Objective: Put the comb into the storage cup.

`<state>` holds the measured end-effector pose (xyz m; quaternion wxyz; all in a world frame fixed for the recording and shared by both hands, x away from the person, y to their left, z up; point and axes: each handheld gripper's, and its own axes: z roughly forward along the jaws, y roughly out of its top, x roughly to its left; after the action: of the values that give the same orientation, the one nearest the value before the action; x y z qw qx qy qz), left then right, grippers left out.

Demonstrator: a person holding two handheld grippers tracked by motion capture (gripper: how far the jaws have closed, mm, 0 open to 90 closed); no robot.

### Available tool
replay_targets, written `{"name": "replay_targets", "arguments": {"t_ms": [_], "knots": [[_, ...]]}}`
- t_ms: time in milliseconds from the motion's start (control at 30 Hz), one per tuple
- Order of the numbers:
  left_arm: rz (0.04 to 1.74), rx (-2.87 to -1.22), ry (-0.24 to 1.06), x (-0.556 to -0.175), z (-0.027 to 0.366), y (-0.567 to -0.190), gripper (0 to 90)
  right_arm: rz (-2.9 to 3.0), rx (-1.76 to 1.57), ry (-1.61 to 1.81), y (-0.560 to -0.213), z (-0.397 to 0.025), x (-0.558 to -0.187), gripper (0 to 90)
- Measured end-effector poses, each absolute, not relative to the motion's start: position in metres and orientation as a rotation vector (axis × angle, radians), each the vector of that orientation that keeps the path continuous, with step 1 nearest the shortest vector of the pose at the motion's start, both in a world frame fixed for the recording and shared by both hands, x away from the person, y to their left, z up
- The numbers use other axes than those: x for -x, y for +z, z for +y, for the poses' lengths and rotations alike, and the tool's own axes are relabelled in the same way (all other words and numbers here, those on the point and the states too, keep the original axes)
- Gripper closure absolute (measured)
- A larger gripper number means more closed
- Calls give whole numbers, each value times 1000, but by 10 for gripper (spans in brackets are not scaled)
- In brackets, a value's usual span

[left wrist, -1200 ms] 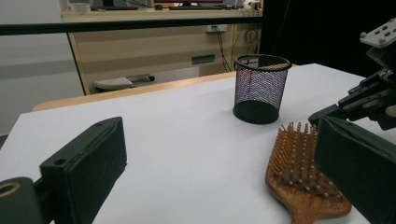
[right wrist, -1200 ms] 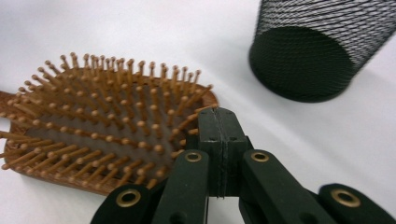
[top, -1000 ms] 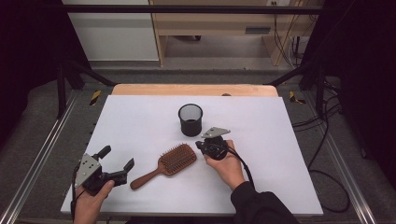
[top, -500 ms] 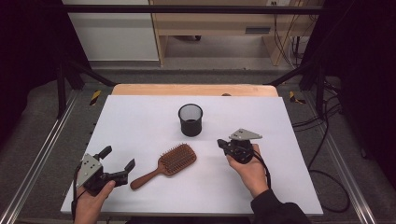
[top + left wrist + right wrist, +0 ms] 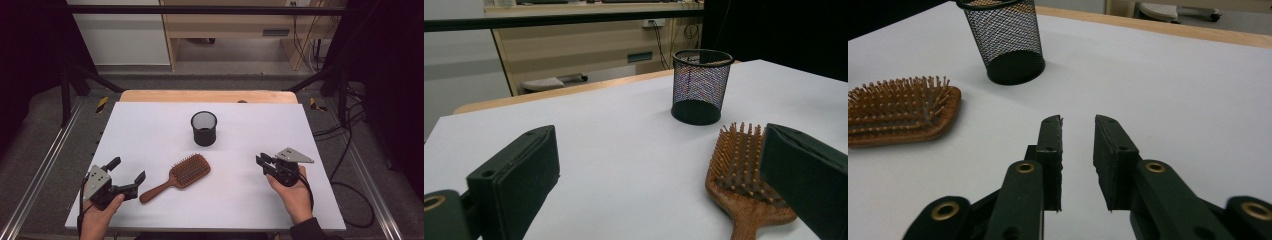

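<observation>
Two grippers sit low over the white table point(image 5: 150, 125), one at each near corner, with a wooden hairbrush point(image 5: 179, 176) lying between them. The hairbrush rests flat, bristles up, its head toward the far right and its handle pointing near and left. The left gripper point(image 5: 126, 176), held in the person's left hand point(image 5: 97, 217), has its fingers point(image 5: 519, 172) spread wide apart and empty. The tip of the handle lies just to the right of the right-hand finger, close but not touching as far as the high view shows. In the left gripper view the brush head stands just beyond and partly behind that finger, not between the two fingers.

On the right, the right gripper point(image 5: 262, 163) is held in the person's right hand point(image 5: 295, 192), well apart from the brush. Its fingers point(image 5: 1050, 150) are nearly together, with only a narrow gap and nothing between them. In the right gripper view the brush head lies off to the left of the fingers. A black mesh cup point(image 5: 204, 128) stands upright farther back, near the middle of the table.
</observation>
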<state>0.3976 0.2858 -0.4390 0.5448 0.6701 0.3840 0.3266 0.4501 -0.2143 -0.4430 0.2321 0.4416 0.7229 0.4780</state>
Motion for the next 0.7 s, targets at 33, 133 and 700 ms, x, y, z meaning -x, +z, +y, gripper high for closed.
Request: {"name": "replay_targets", "arguments": {"t_ms": [33,133,700], "knots": [[911,-1593,774,-398,286,-439,31,1977,-1218,1318,-443,-216,-448,698],[910,-1595,773,-398,286,-440,31,1938,-1227,1326,-444,-226,-440,611],[922,-1694,717,-401,271,-439,31,1803,-1222,1360,-441,-236,-430,85]]}}
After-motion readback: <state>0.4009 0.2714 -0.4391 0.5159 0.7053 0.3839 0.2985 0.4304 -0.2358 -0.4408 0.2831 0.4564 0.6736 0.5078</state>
